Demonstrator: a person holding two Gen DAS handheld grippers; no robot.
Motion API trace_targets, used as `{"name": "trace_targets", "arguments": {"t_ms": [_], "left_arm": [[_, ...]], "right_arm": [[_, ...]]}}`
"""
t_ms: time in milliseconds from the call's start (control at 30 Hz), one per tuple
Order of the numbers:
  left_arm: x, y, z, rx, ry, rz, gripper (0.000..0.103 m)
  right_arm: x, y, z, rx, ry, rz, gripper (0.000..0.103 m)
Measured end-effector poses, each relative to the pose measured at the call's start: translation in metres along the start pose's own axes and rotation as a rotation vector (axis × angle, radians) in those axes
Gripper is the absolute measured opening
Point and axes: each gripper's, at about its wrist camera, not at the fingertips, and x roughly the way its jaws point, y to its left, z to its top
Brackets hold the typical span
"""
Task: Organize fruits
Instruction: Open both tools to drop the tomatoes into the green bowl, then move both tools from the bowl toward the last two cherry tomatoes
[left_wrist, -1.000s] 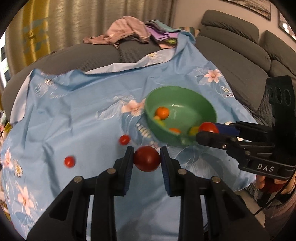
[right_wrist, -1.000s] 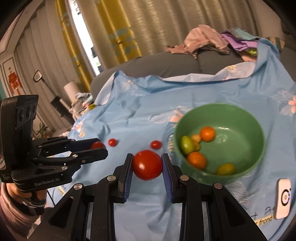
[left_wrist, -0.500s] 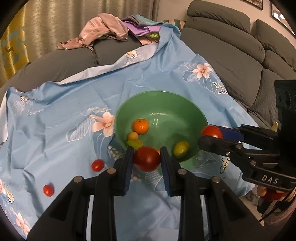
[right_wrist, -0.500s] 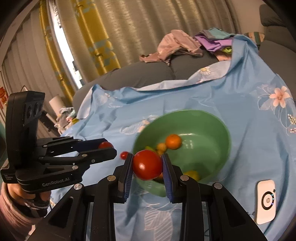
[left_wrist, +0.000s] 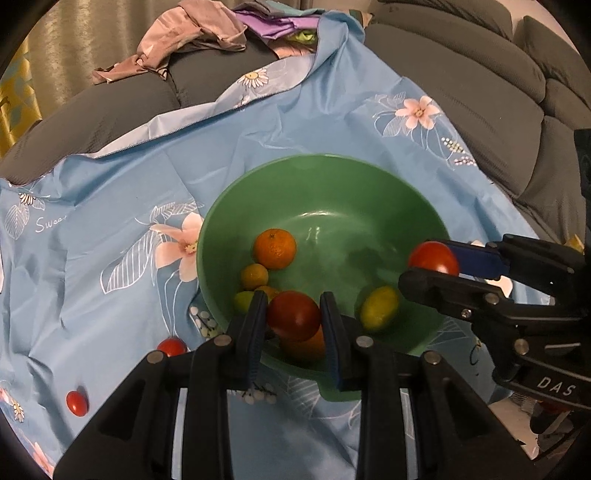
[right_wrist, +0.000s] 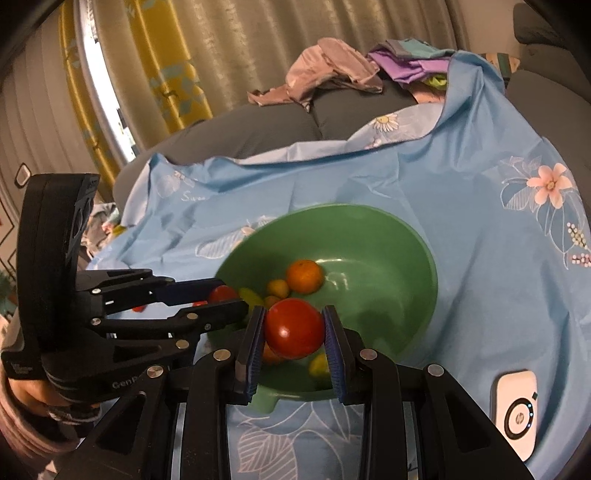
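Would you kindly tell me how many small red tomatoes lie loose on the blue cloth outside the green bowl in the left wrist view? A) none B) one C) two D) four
C: two small red tomatoes lie on the blue cloth, to the left of the green bowl.

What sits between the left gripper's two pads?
A red tomato, pinched between the left gripper's pads above the green bowl; the left wrist view shows it.
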Motion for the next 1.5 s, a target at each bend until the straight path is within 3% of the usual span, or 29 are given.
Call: {"name": "trace_targets", "arguments": {"t_ms": [133, 267, 367, 533, 733, 900, 1000, 1267, 1500], "left_arm": [[0.003, 0.001, 0.000, -0.004, 0.004, 0.020, 0.069], [-0.001, 0.007, -0.003, -0.021, -0.009, 0.030, 0.070], [-0.013, 0.019, -0.010, -0.044, -0.033, 0.049, 0.077], [-0.038, 0.065, -0.042, -0.148, -0.048, 0.119, 0.078], [-0.056, 0.127, -0.109, -0.323, 0.006, 0.258, 0.078], [-0.065, 0.159, -0.157, -0.462, 0.052, 0.273, 0.078], [-0.069, 0.166, -0.172, -0.495, 0.057, 0.274, 0.078], [-0.074, 0.171, -0.179, -0.508, 0.031, 0.230, 0.078], [-0.071, 0.185, -0.177, -0.514, 0.015, 0.196, 0.078]], "right_arm": [[0.005, -0.002, -0.001, 0.007, 0.019, -0.021, 0.033], [0.004, -0.004, -0.001, 0.023, 0.024, -0.042, 0.039], [0.000, -0.003, -0.001, 0.030, 0.014, -0.036, 0.039], [-0.007, 0.007, -0.005, 0.013, -0.014, 0.013, 0.039], [-0.012, 0.038, -0.010, -0.063, -0.039, 0.117, 0.039], [0.000, 0.077, -0.017, -0.167, 0.006, 0.201, 0.039], [0.017, 0.101, -0.020, -0.217, 0.052, 0.219, 0.039], [0.063, 0.140, -0.018, -0.296, 0.139, 0.175, 0.039], [0.108, 0.153, -0.009, -0.363, 0.201, 0.032, 0.039]]}}
